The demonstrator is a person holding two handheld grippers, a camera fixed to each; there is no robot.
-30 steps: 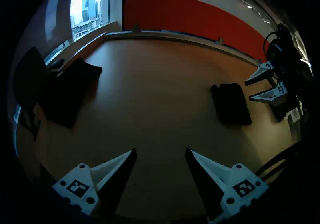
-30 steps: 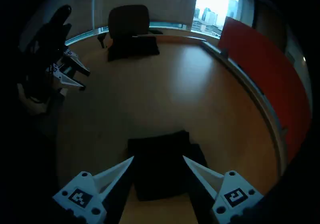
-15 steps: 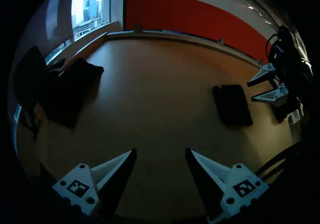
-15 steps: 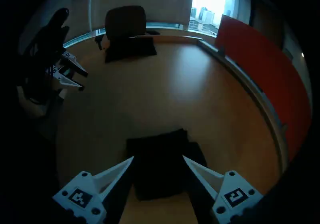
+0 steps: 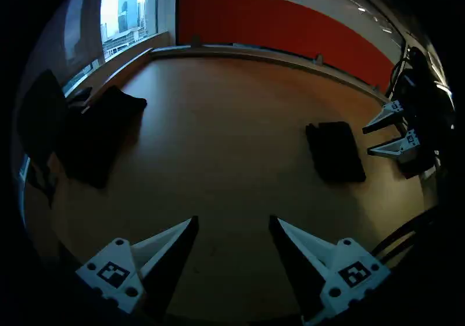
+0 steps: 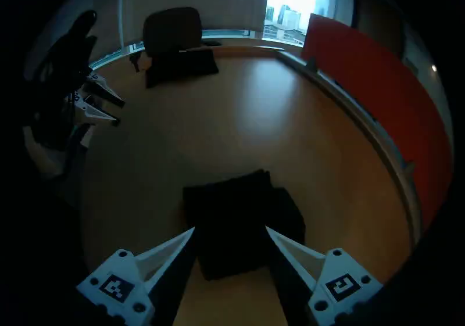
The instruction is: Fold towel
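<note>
Right claw [image 6: 231, 229] spread over dark towel [image 6: 238, 201], folded into flat rectangle

Your right gripper [image 6: 230, 228] has drawn back a little from the folded black cloth towel [image 6: 241, 221]. In the right gripper view the towel's far edge now sits higher, toward 12 o'clock, and more of it shows beyond the fingertips. You have also swung that gripper slightly, so the bright window [image 6: 296, 3] and the dark office chair [image 6: 172, 32] have slid toward 11 o'clock. In the left gripper view, the right gripper [image 5: 366, 140] has dropped slightly toward 3 o'clock, edging away from the towel [image 5: 335, 150].
</note>
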